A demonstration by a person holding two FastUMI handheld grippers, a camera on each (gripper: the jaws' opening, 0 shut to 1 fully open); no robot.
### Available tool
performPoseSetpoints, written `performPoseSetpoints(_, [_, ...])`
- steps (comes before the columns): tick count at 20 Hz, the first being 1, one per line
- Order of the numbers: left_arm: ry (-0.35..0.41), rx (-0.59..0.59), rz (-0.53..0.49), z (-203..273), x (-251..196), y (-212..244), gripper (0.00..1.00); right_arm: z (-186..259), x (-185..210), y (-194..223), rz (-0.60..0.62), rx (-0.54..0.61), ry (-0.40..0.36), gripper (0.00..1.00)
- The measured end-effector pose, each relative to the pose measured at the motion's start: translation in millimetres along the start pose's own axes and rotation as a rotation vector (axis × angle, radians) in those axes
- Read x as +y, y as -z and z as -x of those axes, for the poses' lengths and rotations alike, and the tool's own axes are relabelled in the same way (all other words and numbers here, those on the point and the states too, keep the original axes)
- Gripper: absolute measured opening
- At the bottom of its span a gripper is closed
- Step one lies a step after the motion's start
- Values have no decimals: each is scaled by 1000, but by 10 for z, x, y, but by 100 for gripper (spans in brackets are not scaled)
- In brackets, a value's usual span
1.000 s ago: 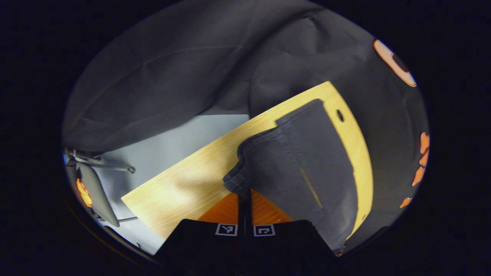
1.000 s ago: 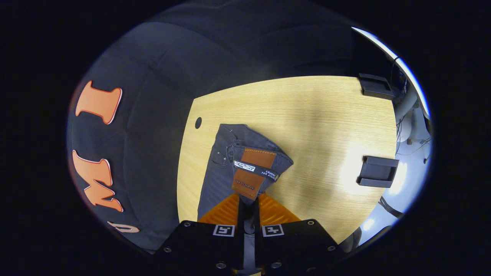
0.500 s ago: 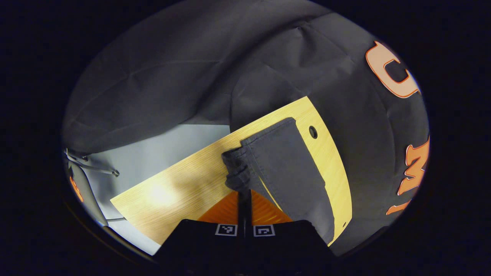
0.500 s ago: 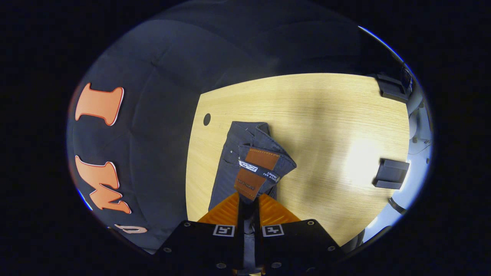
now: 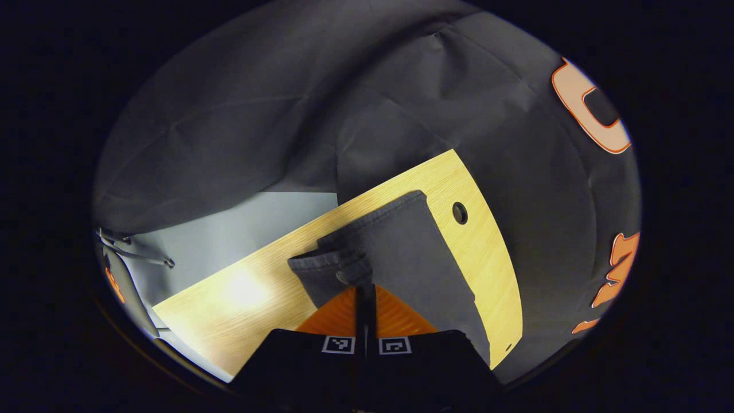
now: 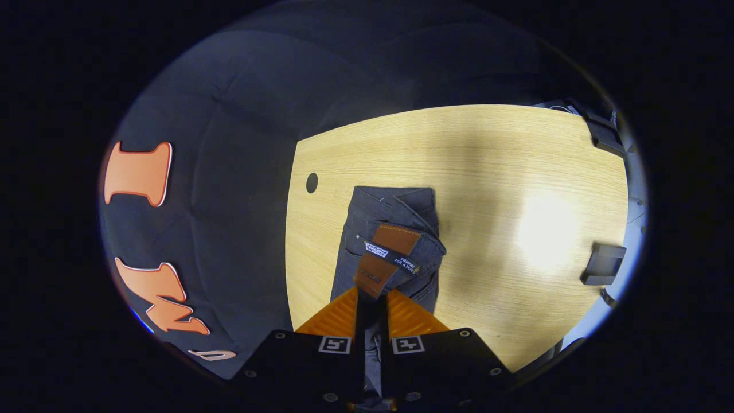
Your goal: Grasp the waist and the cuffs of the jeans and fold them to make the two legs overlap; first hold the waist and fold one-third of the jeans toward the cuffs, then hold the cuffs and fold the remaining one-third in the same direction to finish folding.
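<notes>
Jeans (image 6: 395,241) on wooden table (image 6: 504,172), cable hole (image 6: 311,182) beside

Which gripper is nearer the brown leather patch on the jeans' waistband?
Right. The right gripper is shut on the jeans at the leather patch itself; the left gripper pinches a plain dark fold of denim.

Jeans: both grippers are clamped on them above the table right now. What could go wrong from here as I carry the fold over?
1. The left gripper pinches only a bunched corner of the jeans; it may slip.
2. The right gripper grips at the leather patch, where the waist is crumpled, so the fold may land uneven.
3. The jeans lie near the table edge by the hole; they could drag off.
</notes>
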State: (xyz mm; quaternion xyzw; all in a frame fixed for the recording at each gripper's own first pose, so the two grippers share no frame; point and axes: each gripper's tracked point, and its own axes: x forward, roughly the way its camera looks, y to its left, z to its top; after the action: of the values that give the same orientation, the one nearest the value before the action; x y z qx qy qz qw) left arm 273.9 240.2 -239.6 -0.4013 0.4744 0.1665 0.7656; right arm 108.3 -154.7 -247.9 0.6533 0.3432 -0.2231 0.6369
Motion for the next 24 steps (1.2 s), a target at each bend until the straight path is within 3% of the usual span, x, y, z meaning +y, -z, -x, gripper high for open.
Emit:
performPoseSetpoints(6, [-15,-10,-151,34,-352,-194,1,-281,243,-63,-4,36,30,12])
performPoseSetpoints(17, [-126,27,-180,-266,-493,-485,1,-873,390,-218,-90,86,113,12])
performPoseSetpoints(22, [-148,37,-222,-482,-535,-462,1,-992,425,-234,-71,97,144,12])
performPoseSetpoints(24, [-109,49,-222,-509,-618,-417,7,-991,404,-233,-82,94,155,12])
